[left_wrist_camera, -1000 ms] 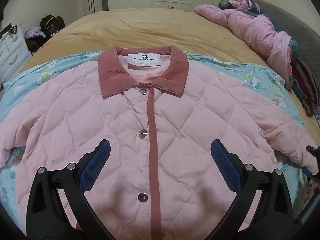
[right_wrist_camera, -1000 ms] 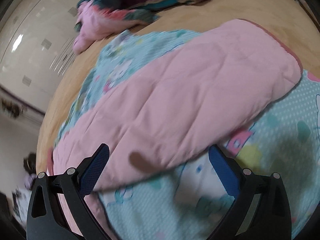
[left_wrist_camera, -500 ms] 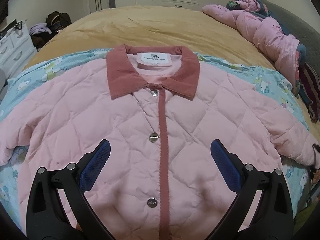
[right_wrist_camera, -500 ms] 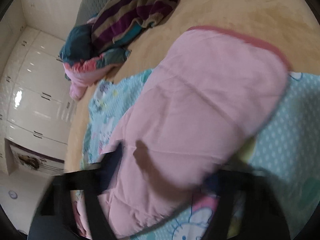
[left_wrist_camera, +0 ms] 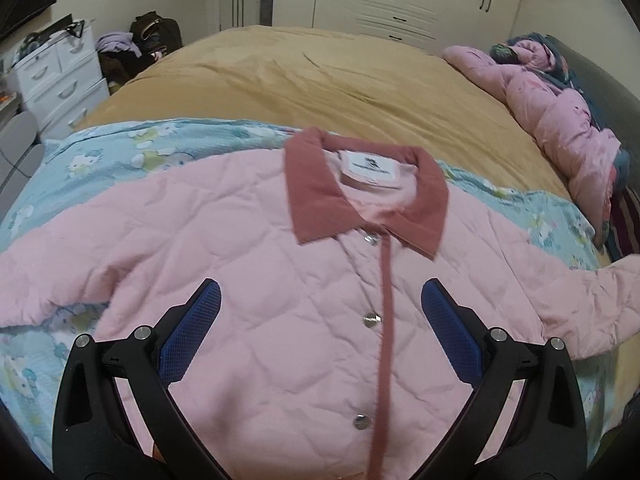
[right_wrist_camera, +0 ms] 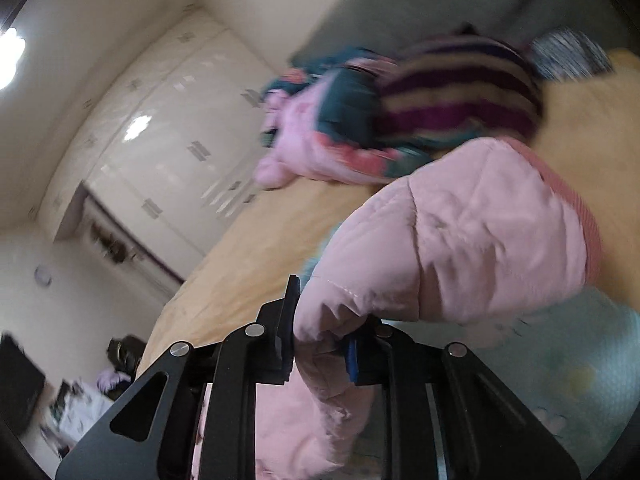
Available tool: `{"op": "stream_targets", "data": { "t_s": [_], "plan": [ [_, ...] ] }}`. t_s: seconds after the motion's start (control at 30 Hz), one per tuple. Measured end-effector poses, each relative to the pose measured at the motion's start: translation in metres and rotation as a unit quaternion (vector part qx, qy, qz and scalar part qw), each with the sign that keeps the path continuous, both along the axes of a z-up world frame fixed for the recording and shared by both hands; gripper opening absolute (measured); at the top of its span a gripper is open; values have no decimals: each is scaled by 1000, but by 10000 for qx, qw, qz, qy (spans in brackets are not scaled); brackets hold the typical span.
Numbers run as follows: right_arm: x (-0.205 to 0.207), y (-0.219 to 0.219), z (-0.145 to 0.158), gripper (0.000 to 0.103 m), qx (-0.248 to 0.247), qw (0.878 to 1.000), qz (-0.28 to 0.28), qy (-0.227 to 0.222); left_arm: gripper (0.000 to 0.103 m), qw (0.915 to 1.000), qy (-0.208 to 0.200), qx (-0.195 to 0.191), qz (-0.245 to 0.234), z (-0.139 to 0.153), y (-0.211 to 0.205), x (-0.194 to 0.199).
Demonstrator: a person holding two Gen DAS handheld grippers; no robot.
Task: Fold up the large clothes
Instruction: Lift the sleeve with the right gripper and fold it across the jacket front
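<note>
While the left gripper hovers with its blue-padded fingers spread wide and holding nothing, the left wrist view shows the pink quilted jacket with a dusty-rose collar lying face up and snapped shut on a light blue cartoon-print blanket over the tan bed. Its collar sits at twelve o'clock, one sleeve reaches toward nine, and the other rises at three.

From the right wrist view, the right gripper has its fingers pinching that pink sleeve, the cuff drooping toward two o'clock. Judged from this, the sleeve fold has begun; it should be carried across the chest and laid flat, with the free gripper pressing the body down so the jacket does not drag.
</note>
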State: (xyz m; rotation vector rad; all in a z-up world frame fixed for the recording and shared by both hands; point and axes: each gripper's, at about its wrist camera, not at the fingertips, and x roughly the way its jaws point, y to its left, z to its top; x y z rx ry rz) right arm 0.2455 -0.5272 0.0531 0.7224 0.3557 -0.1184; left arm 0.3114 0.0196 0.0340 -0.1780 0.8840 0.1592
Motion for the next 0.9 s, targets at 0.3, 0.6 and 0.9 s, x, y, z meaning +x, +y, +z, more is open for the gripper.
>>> {"op": "stream_targets", "data": {
  "t_s": [0.3, 0.6, 0.9],
  "plan": [
    [42, 67, 57, 18, -629, 9952, 674, -321, 94, 9987, -277, -41, 435, 28, 57, 0],
    [68, 144, 83, 18, -1273, 9834, 1204, -475, 94, 9961, -381, -714, 349, 12, 95, -6],
    [89, 229, 82, 18, -1726, 9690, 1717, -425, 94, 9931, -496, -1020, 288, -1, 124, -8]
  ]
}}
